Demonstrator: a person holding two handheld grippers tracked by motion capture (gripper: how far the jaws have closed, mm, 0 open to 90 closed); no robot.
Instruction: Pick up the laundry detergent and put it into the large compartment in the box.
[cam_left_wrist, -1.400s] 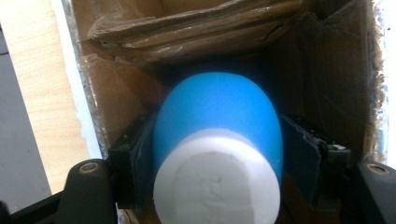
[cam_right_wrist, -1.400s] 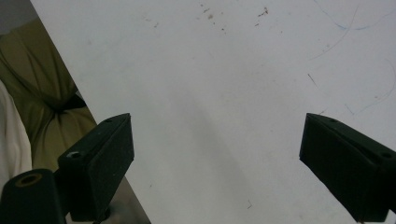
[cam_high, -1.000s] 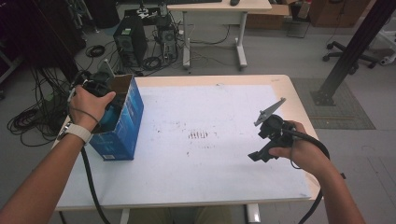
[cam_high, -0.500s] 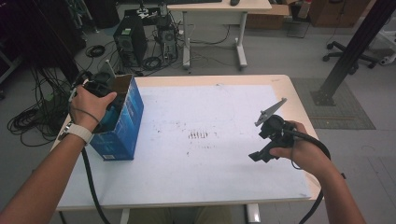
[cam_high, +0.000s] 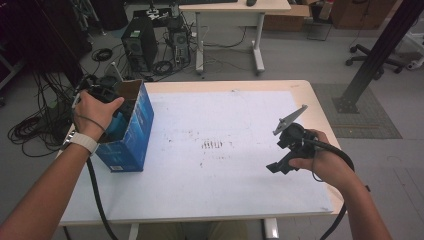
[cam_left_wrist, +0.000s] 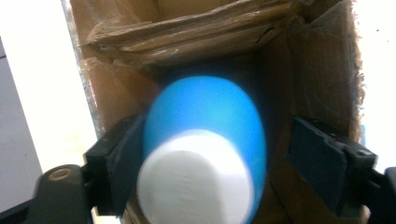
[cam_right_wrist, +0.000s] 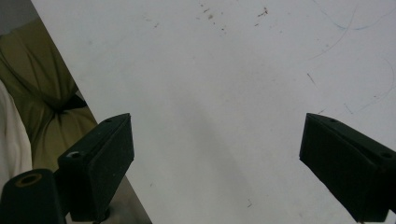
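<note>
In the high view the left gripper (cam_high: 107, 97) reaches into the open top of a blue cardboard box (cam_high: 131, 135) that stands at the left edge of the white tabletop (cam_high: 215, 180), with the left hand (cam_high: 95, 112) wrapped around the gripper's handle; the right gripper (cam_high: 289, 147) hovers near the right side of the tabletop, well apart from the box, with nothing between its jaws. In the left gripper view the jaws stand apart inside the box, and a blue bottle with a white cap (cam_left_wrist: 205, 149) lies between them, cap end toward the camera. The left jaw looks to touch the bottle's side while the right jaw is clear of it, though motion blur makes the contact hard to judge. The step in hand seems to be either gripping the bottle or letting it go in the box. For a grip, the jaws would do best centred on the blue body, not the cap, closing evenly so the rounded side cannot squirm out, and any lift should go straight up, clear of the torn cardboard flaps (cam_left_wrist: 187, 28). In the right gripper view the jaws are wide apart over bare, lightly scuffed tabletop, free to steady the box if it tips.
</note>
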